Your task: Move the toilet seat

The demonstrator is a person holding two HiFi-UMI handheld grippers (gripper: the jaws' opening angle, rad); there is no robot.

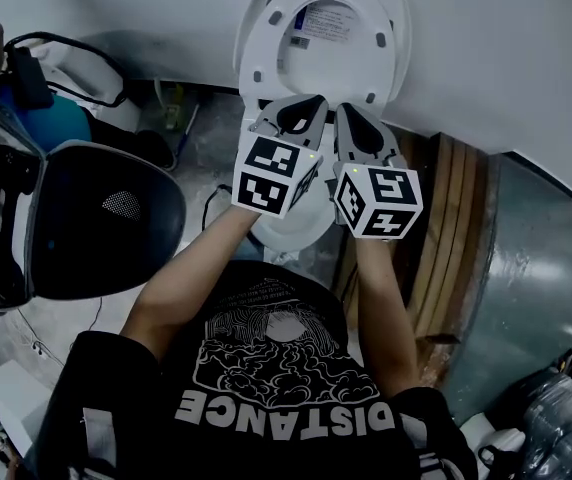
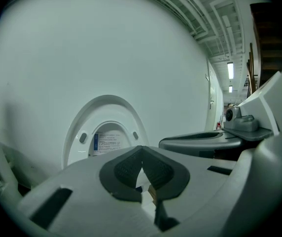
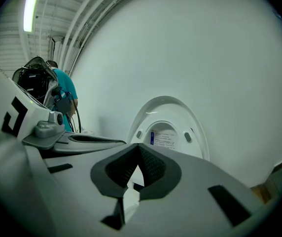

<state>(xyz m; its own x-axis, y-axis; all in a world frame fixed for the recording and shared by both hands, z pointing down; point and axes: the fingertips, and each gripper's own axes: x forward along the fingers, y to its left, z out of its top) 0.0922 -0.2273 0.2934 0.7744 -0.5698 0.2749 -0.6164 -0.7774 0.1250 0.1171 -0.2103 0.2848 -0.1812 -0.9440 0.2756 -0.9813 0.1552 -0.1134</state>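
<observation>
Toilet seat: the white oval plastic toilet seat (image 1: 266, 43) stands raised, leaning against the plain white wall (image 1: 516, 48). Its underside faces the room, and a printed label with a blue stripe sits in the middle of the lid behind it. Both gripper views show it ahead of the jaws and apart from them (image 2: 72, 132) (image 3: 165, 102).

Left hand-held gripper (image 1: 306, 106): held over the white ceramic toilet bowl (image 1: 296, 226), just below the seat. Its dark ribbed pads (image 2: 128, 167) meet at the tips, with nothing between them.

Right hand-held gripper (image 1: 351, 116): just beside the left one and at the same height. Its pads (image 3: 153, 167) are likewise pressed together and empty.

Surface and room:
- The floor around the bowl is bare grey concrete (image 1: 211, 138).
- Brown wooden boards (image 1: 446, 218) stand on edge to the right of the bowl, with a curved grey metal sheet (image 1: 536, 268) beyond them.
- A black rounded chair shell (image 1: 96, 233) stands at the left.
- A person in a teal shirt (image 3: 64, 90) stands further left, by the wall.
- Overhead are pale ceiling panels and a lit fluorescent tube (image 3: 31, 1).
</observation>
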